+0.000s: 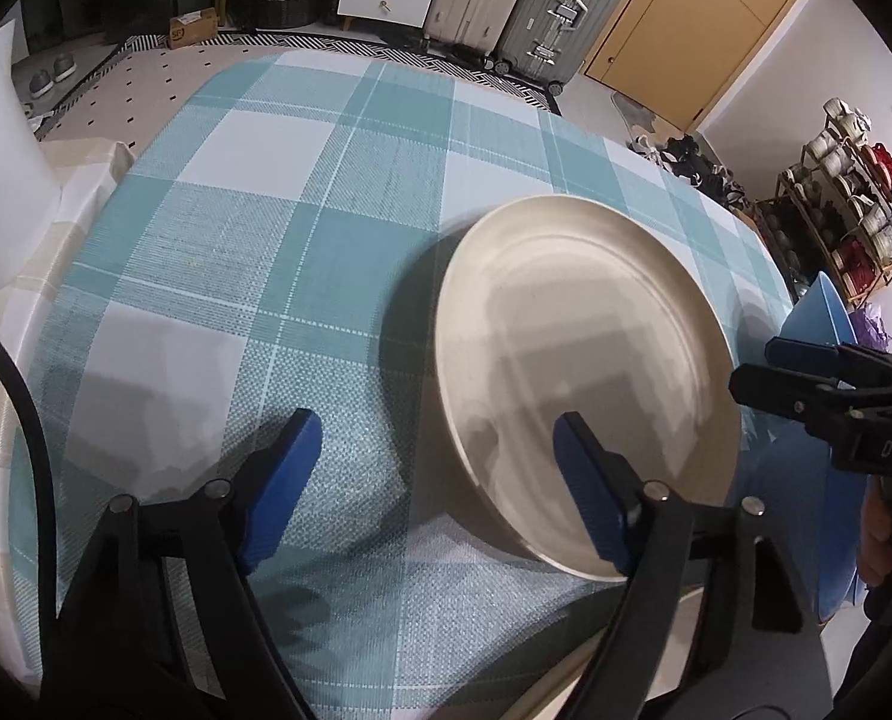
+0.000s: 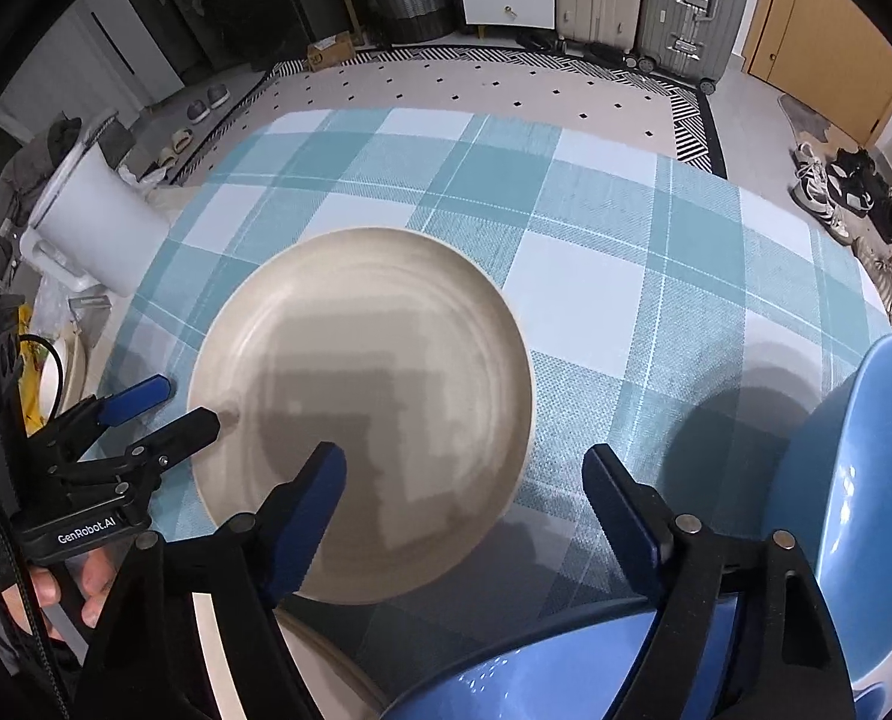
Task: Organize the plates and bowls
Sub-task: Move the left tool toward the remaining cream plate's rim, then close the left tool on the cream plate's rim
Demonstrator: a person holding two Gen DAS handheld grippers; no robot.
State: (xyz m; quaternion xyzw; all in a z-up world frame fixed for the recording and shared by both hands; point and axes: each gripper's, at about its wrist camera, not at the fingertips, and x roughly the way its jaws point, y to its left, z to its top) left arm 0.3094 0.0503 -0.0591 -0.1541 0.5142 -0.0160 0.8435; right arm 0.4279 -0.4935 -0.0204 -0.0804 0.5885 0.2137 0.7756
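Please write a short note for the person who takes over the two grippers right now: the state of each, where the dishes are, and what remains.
Left gripper: open, astride the near left rim of the beige plate, not gripping.
Right gripper: open, one finger above the plate's near right edge, holding nothing.
The plate lies flat on the checked tablecloth; blue dishes stand to its right.
Done: nothing stacked yet.
Left: grip the plate, then sort plates and bowls.

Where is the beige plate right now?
The beige plate lies flat on the checked tablecloth, centre-left in the right wrist view, between the left gripper and the blue bowl.
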